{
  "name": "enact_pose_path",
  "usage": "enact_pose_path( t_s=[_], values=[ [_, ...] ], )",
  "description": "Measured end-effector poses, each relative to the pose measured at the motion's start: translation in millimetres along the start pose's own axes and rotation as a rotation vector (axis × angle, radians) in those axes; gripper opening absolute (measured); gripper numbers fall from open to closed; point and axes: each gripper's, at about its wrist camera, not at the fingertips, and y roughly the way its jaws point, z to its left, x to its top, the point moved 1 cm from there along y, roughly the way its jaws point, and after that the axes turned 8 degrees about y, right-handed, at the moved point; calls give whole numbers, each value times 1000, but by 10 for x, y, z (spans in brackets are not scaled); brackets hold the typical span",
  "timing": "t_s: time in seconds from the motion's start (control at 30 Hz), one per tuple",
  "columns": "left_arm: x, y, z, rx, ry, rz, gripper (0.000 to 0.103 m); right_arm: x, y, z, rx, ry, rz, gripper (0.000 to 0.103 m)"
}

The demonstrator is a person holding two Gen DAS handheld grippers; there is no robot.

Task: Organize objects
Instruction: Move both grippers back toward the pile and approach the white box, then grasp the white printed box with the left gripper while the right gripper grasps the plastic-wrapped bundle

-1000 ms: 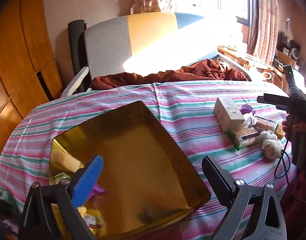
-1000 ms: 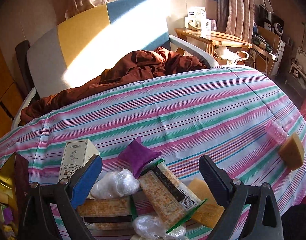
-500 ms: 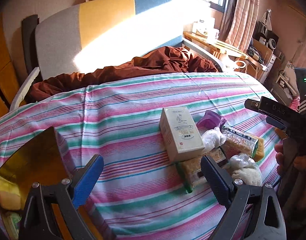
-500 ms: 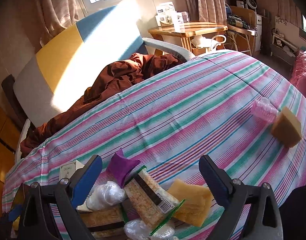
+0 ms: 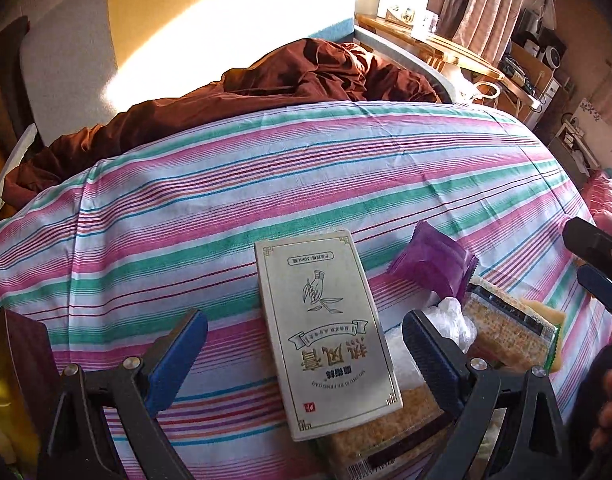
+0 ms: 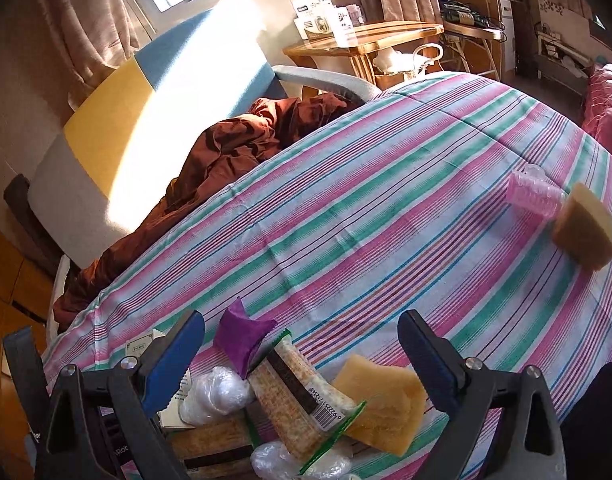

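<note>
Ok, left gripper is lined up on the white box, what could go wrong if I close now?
The white box lies tilted on a cracker pack; closing the open left gripper may slide it or pinch the plastic-wrapped bundle by the right finger. The right gripper hovers close over the same pile, so they could collide.

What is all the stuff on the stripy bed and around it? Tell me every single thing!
box: 1, cream with printed writing, lying flat between the left gripper's fingers
purple packet: 1, purple, right of the box
cracker packs: 2 seen, tan with dark labels, in the pile
clear plastic bags: 2, whitish, in the pile
sponges: 2, yellow-tan, one in the pile, one far right
pink plastic item: 1, pink, touching the far sponge
striped cloth: 1, pink, green and white, under everything
brown cloth: 1, dark brown, on the chair behind
gold tray: 1, gold, left edge
left gripper: 1, black, blue pad, open
right gripper: 1, black, blue pads, open
</note>
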Motion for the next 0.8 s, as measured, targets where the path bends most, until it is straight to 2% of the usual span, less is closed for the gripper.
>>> enact_pose_path(
  t_s=[0.07, 0.1, 0.13, 0.2, 0.4, 0.53, 0.67, 0.8],
  values=[
    [0, 73, 32, -55, -13, 12, 65, -6, 13, 11, -1, -11, 4, 99],
    [-18, 82, 67, -100, -38, 15, 59, -9, 24, 20, -4, -17, 6, 99],
    [-42, 58, 107, -112, -59, -3, 56, -13, 35, 28, -6, -22, 10, 99],
    [-113, -27, 164, -106, -62, -38, 54, -19, 49, 45, -4, -31, 15, 99],
    [-477, -301, 302, -98, -97, -45, 52, -105, 102, 218, 59, -114, 64, 99],
    [-733, -515, 355, -83, -107, -59, 52, -236, 168, 409, 79, -222, 105, 97],
    [-949, -819, 368, -77, -101, -105, 52, -407, 257, 599, 114, -337, 165, 92],
    [-1150, -1103, 383, -75, -91, -144, 52, -637, 354, 815, 72, -498, 185, 90]
  ],
)
